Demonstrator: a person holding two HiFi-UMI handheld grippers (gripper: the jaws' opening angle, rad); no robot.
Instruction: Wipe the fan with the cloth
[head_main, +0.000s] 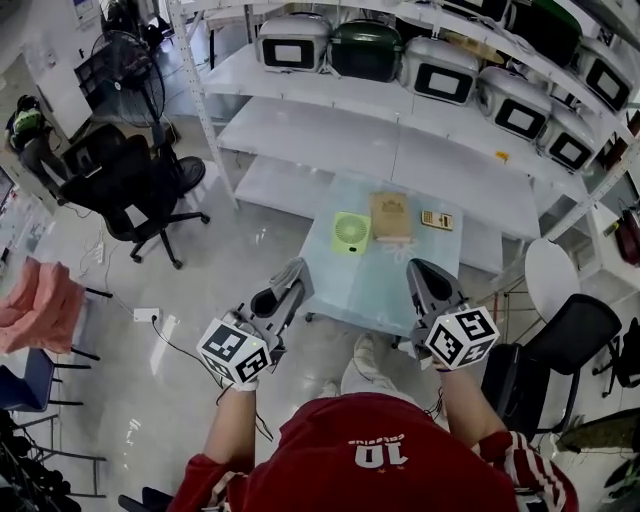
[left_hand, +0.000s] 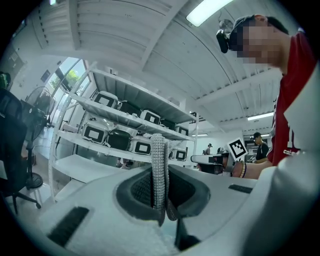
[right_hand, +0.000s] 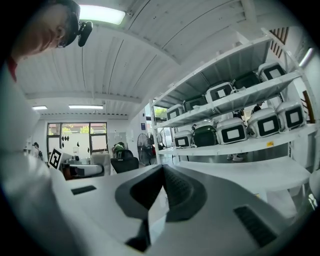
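Left gripper (head_main: 295, 270) is clenched: in the left gripper view its ribbed pads (left_hand: 158, 165) press flat together with nothing between them. Right gripper (head_main: 419, 266) is likewise closed, its jaws meeting at the tip in the right gripper view and holding nothing. Both hang over the near edge of the small glass table (head_main: 340, 285), covering parts of that edge.

At 12 o'clock from the gap between the tongs lies the fan (head_main: 350, 232), a small pale green, nearly square block lying flat, round grille up; no long axis can be made out. Just beside it at 3 o'clock is the cloth (head_main: 390, 215), tan and folded, its long side running 12 to 6 o'clock.

Both gripper views tilt up at shelves (head_main: 420, 150) and ceiling, showing neither fan nor cloth.
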